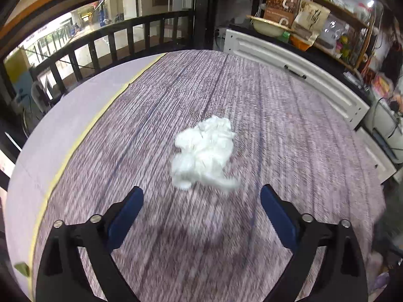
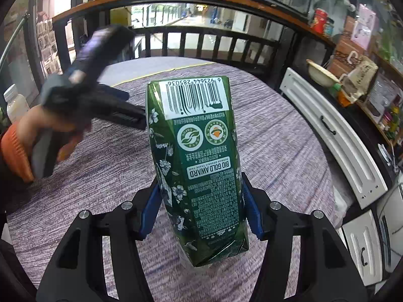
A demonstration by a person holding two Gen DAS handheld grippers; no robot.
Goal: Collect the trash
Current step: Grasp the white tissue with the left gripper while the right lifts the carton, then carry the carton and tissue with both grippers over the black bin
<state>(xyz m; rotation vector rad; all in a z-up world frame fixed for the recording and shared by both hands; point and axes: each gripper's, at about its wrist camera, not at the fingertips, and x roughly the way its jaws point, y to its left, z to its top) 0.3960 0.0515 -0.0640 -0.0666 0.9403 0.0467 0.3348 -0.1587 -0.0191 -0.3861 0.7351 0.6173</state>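
Observation:
A crumpled white tissue (image 1: 205, 154) lies on the purple-grey woven tablecloth (image 1: 289, 115). My left gripper (image 1: 201, 191) hovers just short of it, open, with nothing between its blue pads (image 1: 126, 216). My right gripper (image 2: 200, 181) is shut on a green drink carton (image 2: 199, 156) and holds it above the table, barcode end away from the camera. In the right wrist view the left gripper (image 2: 131, 107) shows blurred at the upper left, held by a hand (image 2: 40, 130) in an orange cuff.
White cabinet doors (image 1: 302, 75) run along the table's right side. Cluttered shelves (image 1: 327, 20) with a bowl (image 1: 268, 25) rise behind them. A black railing (image 1: 113, 40) stands beyond the far edge. A white bottle (image 2: 15, 103) stands at the left. A yellow strip (image 1: 83, 136) borders the cloth.

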